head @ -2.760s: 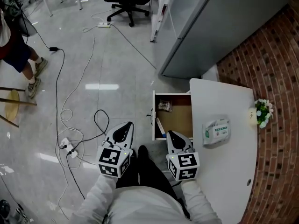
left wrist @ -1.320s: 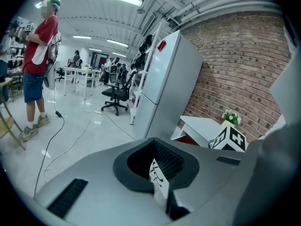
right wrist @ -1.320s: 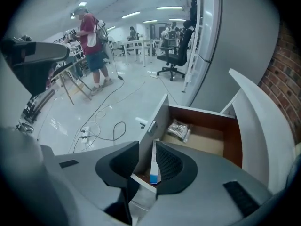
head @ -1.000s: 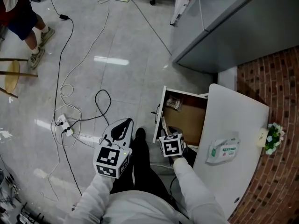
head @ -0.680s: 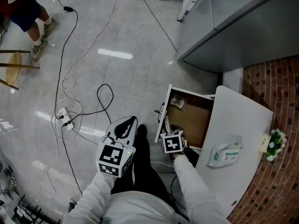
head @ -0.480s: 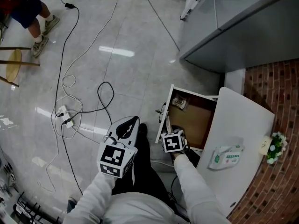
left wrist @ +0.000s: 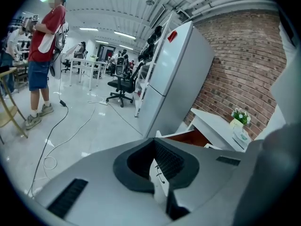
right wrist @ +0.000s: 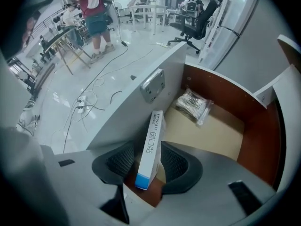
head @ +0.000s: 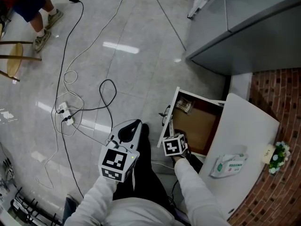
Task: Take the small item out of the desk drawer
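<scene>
The desk drawer (head: 168,121) stands pulled out, its brown bottom (right wrist: 221,131) showing. A white and blue box (right wrist: 151,147) stands on edge against the drawer's front wall. My right gripper (right wrist: 149,161) points straight down into that near corner (head: 175,136). Its jaws have just been opening and stand on either side of the box without pressing it. A clear plastic packet (right wrist: 194,105) lies at the drawer's far end (head: 183,105). My left gripper (head: 136,124) hangs over the floor left of the drawer, its tips (left wrist: 155,142) together and nothing held.
The white desk top (head: 244,135) carries a tissue pack (head: 229,165) and a small flower pot (head: 278,152). A grey cabinet (head: 244,36) stands beyond the drawer, beside a brick wall. Cables and a power strip (head: 65,119) lie on the floor. A person (left wrist: 44,55) stands far left.
My right gripper has sunk into the drawer's near corner, over the upright box. The left gripper has dropped a little. The head view has drifted, so the desk sits lower right.
</scene>
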